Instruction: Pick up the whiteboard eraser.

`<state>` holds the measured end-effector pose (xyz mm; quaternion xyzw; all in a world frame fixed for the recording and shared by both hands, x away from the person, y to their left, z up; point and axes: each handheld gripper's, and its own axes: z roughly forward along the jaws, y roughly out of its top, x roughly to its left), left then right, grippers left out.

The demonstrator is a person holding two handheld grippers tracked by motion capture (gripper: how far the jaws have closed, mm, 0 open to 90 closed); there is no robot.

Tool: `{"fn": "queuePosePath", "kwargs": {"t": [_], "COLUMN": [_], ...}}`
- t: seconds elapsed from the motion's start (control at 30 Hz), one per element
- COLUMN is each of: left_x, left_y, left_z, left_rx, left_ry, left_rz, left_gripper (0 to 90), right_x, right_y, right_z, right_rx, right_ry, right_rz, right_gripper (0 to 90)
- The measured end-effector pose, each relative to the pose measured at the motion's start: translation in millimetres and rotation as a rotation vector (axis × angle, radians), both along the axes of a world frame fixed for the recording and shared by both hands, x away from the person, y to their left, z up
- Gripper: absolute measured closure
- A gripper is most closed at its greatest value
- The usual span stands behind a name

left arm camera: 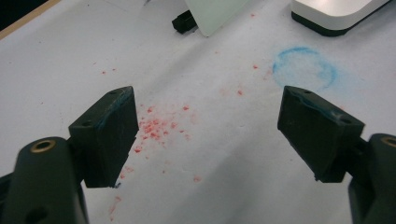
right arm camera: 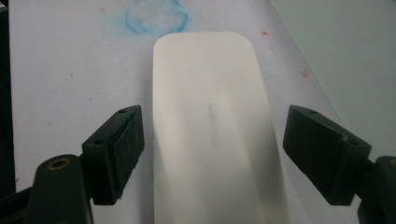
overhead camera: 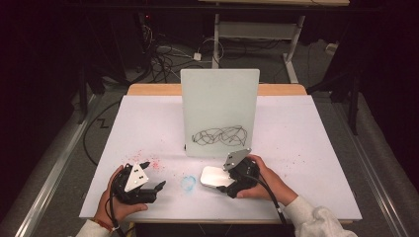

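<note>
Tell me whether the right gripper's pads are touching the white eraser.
Apart. In the right gripper view, the white eraser lies between the right gripper, and white table shows in a gap between each pad and the eraser's sides.

white eraser [right arm camera: 210, 135]: near end cut off by bottom edge of right gripper view; faint embossed marking, unreadable | whiteboard [left arm camera: 215, 14]: lower corner alone in left gripper view | black base clip [left arm camera: 183, 22]: partly hidden, possibly a stand foot

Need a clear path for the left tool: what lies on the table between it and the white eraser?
A smudged blue chalk ring on the table, seen in the high view between the left tool and the white eraser. Red specks lie nearer the left tool.
</note>
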<state>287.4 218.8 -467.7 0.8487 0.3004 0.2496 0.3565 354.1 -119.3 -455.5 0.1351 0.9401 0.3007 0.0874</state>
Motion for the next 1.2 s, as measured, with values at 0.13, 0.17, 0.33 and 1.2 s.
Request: {"fn": "queuePosePath", "kwargs": {"t": [0.13,0.17,0.33,1.2], "left_x": [1.3,1.6,3.5,5.1], "left_y": [0.8,0.9,-0.6,1.0], "left_z": [-1.0,-1.2,-1.9,-1.0], "left_rx": [0.004,0.003,0.010,0.003], "left_ry": [0.007,0.009,0.013,-0.001], "left_rz": [-0.002,-0.003,-0.010,-0.028], "left_gripper": [19.7,19.7,19.7,19.6], "right_x": [4.5,8.0,9.2,-4.1], "right_y": [9.5,11.5,12.0,-10.7], "right_z": [-9.1,-12.3,-13.7,14.9], "right_rx": [-0.031,-0.035,-0.033,0.049], "right_ry": [0.006,0.012,0.024,-0.110], "right_rz": [0.009,0.007,0.034,-0.006], "right_gripper": [21.9,23.7,29.3,30.5]}}
